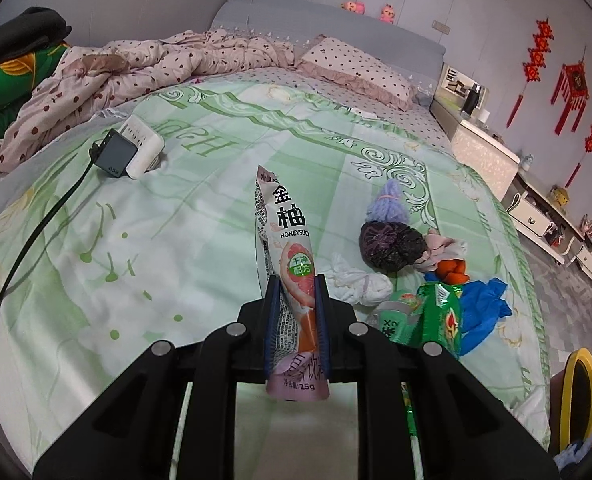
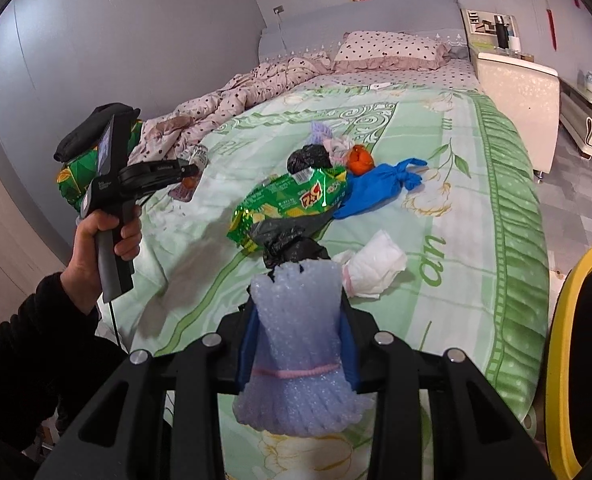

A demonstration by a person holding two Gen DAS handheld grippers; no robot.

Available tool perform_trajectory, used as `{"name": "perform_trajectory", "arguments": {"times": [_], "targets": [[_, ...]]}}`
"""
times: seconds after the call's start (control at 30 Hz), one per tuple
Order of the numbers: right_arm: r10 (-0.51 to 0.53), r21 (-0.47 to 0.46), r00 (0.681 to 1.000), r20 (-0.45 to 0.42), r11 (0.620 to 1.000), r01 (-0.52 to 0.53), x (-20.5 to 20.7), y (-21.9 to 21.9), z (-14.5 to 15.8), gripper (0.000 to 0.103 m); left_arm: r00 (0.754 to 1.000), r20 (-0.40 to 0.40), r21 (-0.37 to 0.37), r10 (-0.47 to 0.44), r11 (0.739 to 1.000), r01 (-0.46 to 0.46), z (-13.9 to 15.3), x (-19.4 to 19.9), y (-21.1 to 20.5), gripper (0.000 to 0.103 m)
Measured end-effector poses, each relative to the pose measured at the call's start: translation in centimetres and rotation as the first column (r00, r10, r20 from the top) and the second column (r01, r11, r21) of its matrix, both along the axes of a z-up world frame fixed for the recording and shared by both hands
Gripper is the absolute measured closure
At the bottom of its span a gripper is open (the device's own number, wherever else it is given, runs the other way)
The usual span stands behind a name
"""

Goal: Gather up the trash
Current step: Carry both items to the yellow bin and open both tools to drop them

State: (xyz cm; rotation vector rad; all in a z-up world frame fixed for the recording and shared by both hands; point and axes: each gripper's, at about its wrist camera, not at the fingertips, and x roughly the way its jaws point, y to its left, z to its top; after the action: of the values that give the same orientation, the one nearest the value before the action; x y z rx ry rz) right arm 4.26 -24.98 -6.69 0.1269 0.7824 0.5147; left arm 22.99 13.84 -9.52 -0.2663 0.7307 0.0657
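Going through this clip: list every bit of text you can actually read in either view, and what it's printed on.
"金柚", "HONEYSUC" (cut off at the packet's edge), "干净配方", "25g": snack packet clamped in the left gripper.
"G5" with an unclear last character: charger.
"an": bedspread, other woven letters distorted.
Green chip bag: red logo too warped to read.
Fine print on the packet: too small.

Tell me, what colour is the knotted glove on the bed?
The glove is blue, clearest in right wrist view.
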Motion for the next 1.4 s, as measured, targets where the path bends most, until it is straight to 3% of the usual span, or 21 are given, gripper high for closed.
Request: {"name": "perform_trajectory", "arguments": {"times": [0.3, 0.63, 0.87, 1.1, 1.27, 1.4], "targets": [[-0.089, 0.047, 0.989, 0.119, 0.995, 0.084, -1.3, -3.7, 7.1, 0.070, 0.986, 0.116, 0.025, -0.124, 0.992, 0.122, 7.1, -4.1, -6.2, 0.087], [-0.199, 0.065, 0.955, 0.219, 0.980, 0.189, -2.8, -9.9, 12.9, 0.070, 0.928, 0.195, 0.046, -0.316, 0.948, 0.314, 13.0, -7.6, -16.7, 0.087], [-0.305, 0.067, 0.914, 0.268, 0.952, 0.298, -3.8, -15.4, 15.6, 0.070, 0.863, 0.222, 0.077, -0.455, 0.890, 0.450, 16.1, -9.5, -25.5, 0.087], [-0.417, 0.065, 0.860, 0.293, 0.906, 0.417, -4.8, -21.3, 16.7, 0.070, 0.786, 0.225, 0.085, -0.575, 0.816, 0.572, 18.0, -10.6, -34.5, 0.087], [-0.483, 0.074, 0.832, 0.273, 0.873, 0.482, -5.0, -25.1, 15.7, 0.070, 0.734, 0.211, 0.090, -0.646, 0.760, 0.643, 17.9, -11.0, -40.5, 0.087], [-0.529, 0.087, 0.819, 0.224, 0.848, 0.523, -4.7, -27.7, 13.6, 0.070, 0.702, 0.165, 0.081, -0.692, 0.719, 0.690, 16.0, -10.1, -44.7, 0.087]]}}
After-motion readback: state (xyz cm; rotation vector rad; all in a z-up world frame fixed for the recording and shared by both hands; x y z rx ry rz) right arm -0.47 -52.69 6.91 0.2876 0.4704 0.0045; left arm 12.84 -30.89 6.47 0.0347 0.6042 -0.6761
